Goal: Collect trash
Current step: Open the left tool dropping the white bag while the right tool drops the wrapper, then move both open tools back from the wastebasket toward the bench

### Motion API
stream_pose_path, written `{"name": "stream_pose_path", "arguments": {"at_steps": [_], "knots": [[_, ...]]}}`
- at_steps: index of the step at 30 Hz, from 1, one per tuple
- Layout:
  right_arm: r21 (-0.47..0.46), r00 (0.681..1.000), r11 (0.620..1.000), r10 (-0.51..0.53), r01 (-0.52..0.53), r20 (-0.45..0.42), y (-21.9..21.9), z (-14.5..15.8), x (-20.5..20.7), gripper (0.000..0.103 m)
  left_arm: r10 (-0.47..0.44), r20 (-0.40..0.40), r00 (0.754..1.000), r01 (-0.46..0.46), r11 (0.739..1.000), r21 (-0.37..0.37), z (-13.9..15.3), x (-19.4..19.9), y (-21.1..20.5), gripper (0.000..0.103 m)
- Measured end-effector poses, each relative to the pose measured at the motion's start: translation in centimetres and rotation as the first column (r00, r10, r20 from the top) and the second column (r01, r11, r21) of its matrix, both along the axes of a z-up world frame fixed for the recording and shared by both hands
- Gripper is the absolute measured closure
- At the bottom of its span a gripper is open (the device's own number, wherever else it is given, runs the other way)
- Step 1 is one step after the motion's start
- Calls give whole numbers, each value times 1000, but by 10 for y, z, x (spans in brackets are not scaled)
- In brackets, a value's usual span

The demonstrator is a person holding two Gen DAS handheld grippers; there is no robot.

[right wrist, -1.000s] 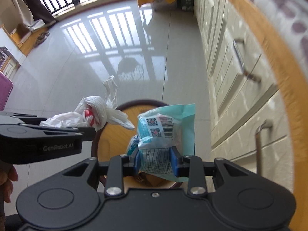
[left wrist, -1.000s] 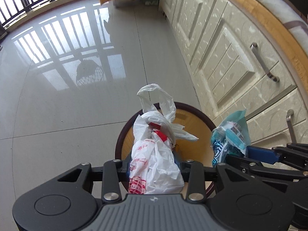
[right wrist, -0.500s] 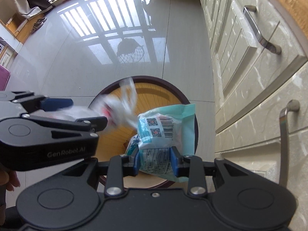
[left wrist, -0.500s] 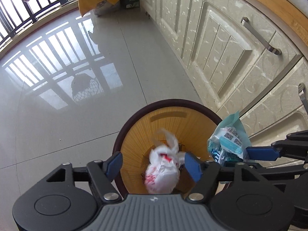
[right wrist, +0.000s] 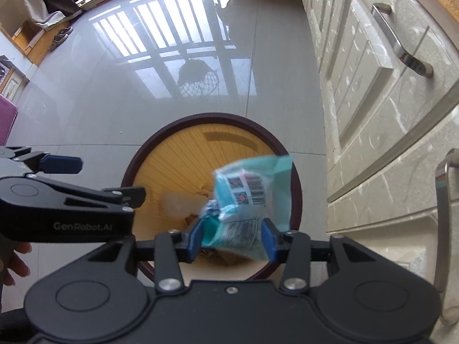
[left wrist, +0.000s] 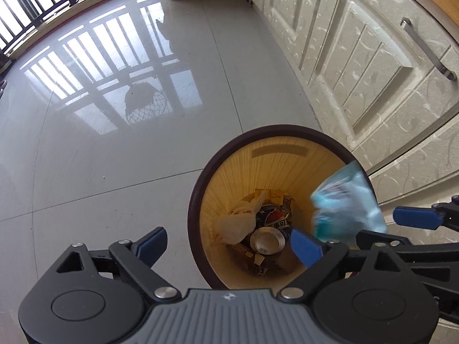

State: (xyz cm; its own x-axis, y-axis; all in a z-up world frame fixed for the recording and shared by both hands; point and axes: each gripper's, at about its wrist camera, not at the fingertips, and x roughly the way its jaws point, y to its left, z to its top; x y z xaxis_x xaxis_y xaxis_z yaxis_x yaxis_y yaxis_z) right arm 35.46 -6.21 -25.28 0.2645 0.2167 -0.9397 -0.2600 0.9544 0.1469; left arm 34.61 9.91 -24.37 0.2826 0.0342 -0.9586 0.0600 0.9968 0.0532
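The left claw [left wrist: 228,243] stood wide, its blue pads [left wrist: 152,242] spread far apart with nothing between them. It hovered above the near rim of a round waste bin [left wrist: 198,200] with a dark brown rim and a yellow ribbed inner wall. The bin stood on a glossy grey tiled floor [left wrist: 114,157], just beside a run of cream cabinet doors [left wrist: 381,66] with metal bar handles [left wrist: 427,48].

At the bottom of the bin lay a crumpled white plastic bag [left wrist: 236,223], touching a blue drinks can [left wrist: 272,218] and a silver can end [left wrist: 266,239]. Smaller scraps of paper and packaging lay around them; their type could not be told.

The right claw [right wrist: 232,238] was partly spread. A teal snack packet [right wrist: 249,197] with printed barcodes sat between its blue pads [right wrist: 195,238], over the right half of the bin [right wrist: 149,154]. The packet appeared motion-blurred in both views, and whether the pads gripped it could not be told. In the left wrist view the same packet [left wrist: 347,206] showed as a blurred teal shape at the right rim of the bin, next to the right claw [left wrist: 413,218].

In the right wrist view the left claw [right wrist: 94,177] was at the left, level with the bin rim, with part of a hand [right wrist: 14,261] visible behind it.
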Motion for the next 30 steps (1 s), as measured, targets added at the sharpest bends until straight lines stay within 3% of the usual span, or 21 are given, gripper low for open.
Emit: {"name": "stream_pose_path", "arguments": {"at_steps": [6, 12, 17, 20, 24, 30], "knots": [[-29, 999, 1000, 10, -11, -34, -1, -7, -2, 43, 29, -17, 999, -29, 999, -14, -3, -4, 5, 0], [-55, 994, 994, 91, -94, -63, 9, -10, -8, 32, 27, -28, 999, -28, 998, -48, -2, -5, 3, 0], [-58, 995, 995, 74, -78, -68, 4, -8, -8, 25, 54, -25, 998, -56, 996, -67, 2, -7, 8, 0], [-60, 996, 995, 71, -74, -59, 2, -5, -10, 20, 67, -29, 997, -69, 996, -62, 3, -9, 10, 0], [-65, 996, 995, 78, -80, -33, 1, 1, -13, 5, 87, -36, 996, -89, 995, -45, 3, -13, 16, 0], [-63, 998, 996, 66, -66, -6, 0, 14, -17, 0, 136, -26, 990, -137, 989, -59, 13, -23, 30, 0]]}}
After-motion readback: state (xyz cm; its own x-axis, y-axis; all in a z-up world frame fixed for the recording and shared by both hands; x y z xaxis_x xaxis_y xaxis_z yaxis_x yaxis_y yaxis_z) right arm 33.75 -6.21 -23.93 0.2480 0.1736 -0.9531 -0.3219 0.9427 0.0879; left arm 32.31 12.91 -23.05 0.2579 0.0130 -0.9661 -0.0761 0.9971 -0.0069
